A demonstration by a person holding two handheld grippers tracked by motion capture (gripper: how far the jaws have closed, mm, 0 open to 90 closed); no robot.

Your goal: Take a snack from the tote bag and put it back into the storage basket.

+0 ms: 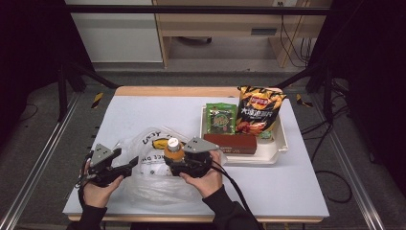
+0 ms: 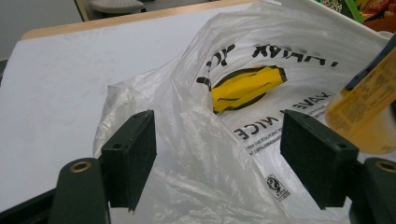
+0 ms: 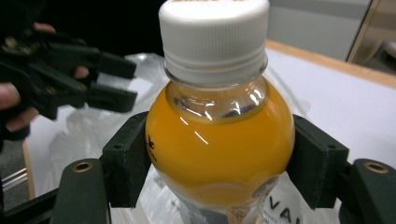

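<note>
Putting the juice in the bag

On the left, the left gripper (image 1: 128,166) is wide open at the edge of the bag (image 1: 152,143), with thin plastic between its jaws but not pinched. In the middle, the right gripper (image 3: 219,161) squeezes the bottle (image 3: 219,135) of orange juice on both sides and holds it up straight, right over the bag. On the right, the tray (image 1: 280,148) of snacks sits apart. The bag looks flat and floppy, so I think its mouth could stay shut and the bottle could push it away. The round bottle could also slip or tip if the squeeze gets loose.
</note>
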